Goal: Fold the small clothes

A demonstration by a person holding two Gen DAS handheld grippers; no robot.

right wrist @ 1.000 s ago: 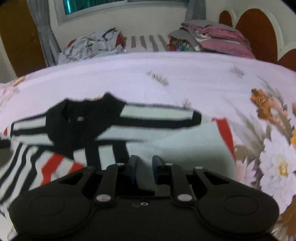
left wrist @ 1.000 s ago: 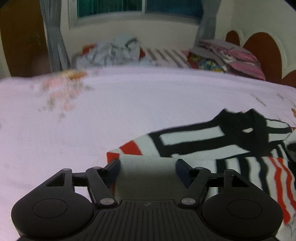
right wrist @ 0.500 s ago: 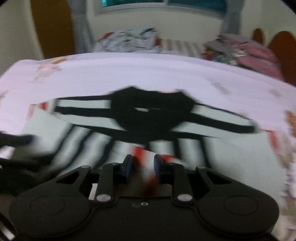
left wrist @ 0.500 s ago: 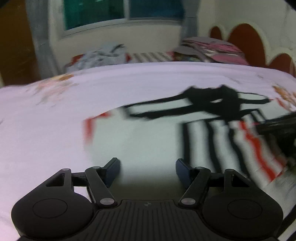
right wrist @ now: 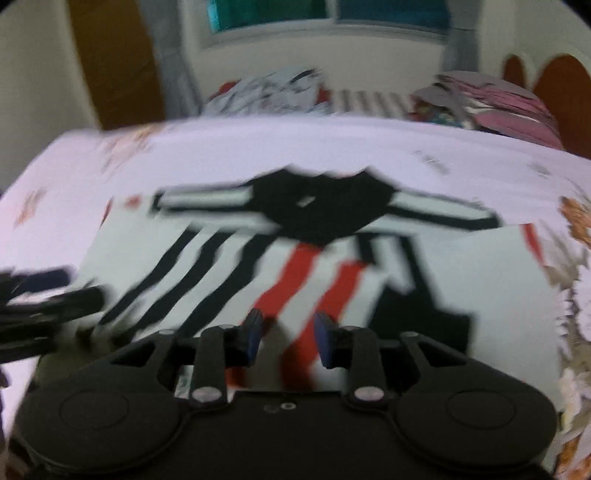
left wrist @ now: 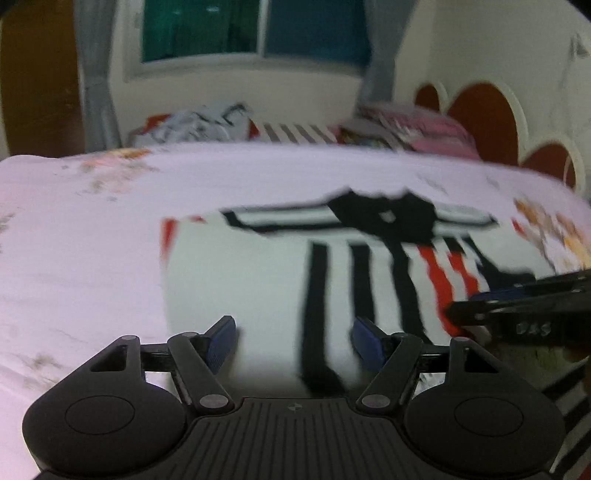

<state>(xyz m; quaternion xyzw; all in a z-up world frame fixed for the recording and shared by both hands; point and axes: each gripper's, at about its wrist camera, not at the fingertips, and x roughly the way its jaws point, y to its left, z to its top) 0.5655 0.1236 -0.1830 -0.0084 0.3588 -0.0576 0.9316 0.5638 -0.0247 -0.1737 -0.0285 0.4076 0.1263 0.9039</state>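
A white shirt [left wrist: 258, 280] with black and red stripes and a black collar lies flat on the pink bedsheet [left wrist: 81, 236], collar at the far end. My left gripper [left wrist: 293, 339] hovers open over the shirt's near left part, with nothing gripped. My right gripper [right wrist: 288, 332] is over the red stripes of the shirt [right wrist: 306, 280]; its jaws are opening and the pads do not press on cloth. Each gripper shows in the other's view: the right gripper [left wrist: 517, 306] at the right edge, the left gripper [right wrist: 44, 299] at the left edge. Both views are blurred.
At the far end of the bed lie a crumpled pile of clothes [left wrist: 195, 125] and a folded stack [left wrist: 417, 129]. A brown and white headboard [left wrist: 487, 114] stands to the right, with a window [left wrist: 255, 29] and grey curtains behind. Floral print [right wrist: 576, 332] marks the sheet's right side.
Both grippers have moved from the shirt's outer sleeve edges in toward its striped middle. The right jaws have widened. The left jaws stand as wide as before.
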